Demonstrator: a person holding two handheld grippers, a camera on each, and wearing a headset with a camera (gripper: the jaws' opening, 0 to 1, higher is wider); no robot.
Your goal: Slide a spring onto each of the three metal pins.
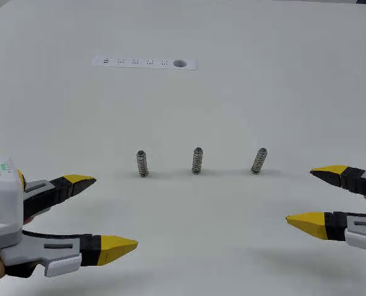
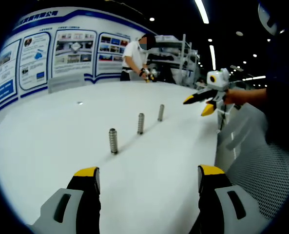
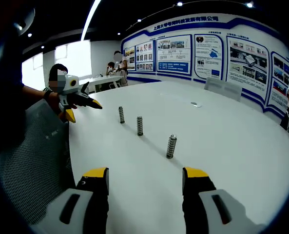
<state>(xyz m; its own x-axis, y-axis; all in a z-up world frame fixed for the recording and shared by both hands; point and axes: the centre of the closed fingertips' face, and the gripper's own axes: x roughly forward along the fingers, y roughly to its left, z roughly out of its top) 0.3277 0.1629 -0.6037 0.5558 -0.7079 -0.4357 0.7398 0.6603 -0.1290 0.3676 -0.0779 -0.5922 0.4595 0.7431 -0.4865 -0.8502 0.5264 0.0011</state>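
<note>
Springs stand upright in a row on the white table (image 1: 263, 92): left spring (image 1: 142, 163), middle spring (image 1: 197, 160), right spring (image 1: 259, 160), ahead of and between both grippers. Left gripper (image 1: 115, 213) and right gripper (image 1: 300, 196) gape wide, holding nothing. Wall boards (image 3: 210, 51) carry writing too small to read.

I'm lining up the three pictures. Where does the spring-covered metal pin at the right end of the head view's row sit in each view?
Head view: spring-covered metal pin rightmost, nearest the right gripper.
Left gripper view: the pin farthest in the row.
Right gripper view: the pin nearest, ahead of the jaws.
Shared landmark: the middle pin, its neighbour in every view.
</note>
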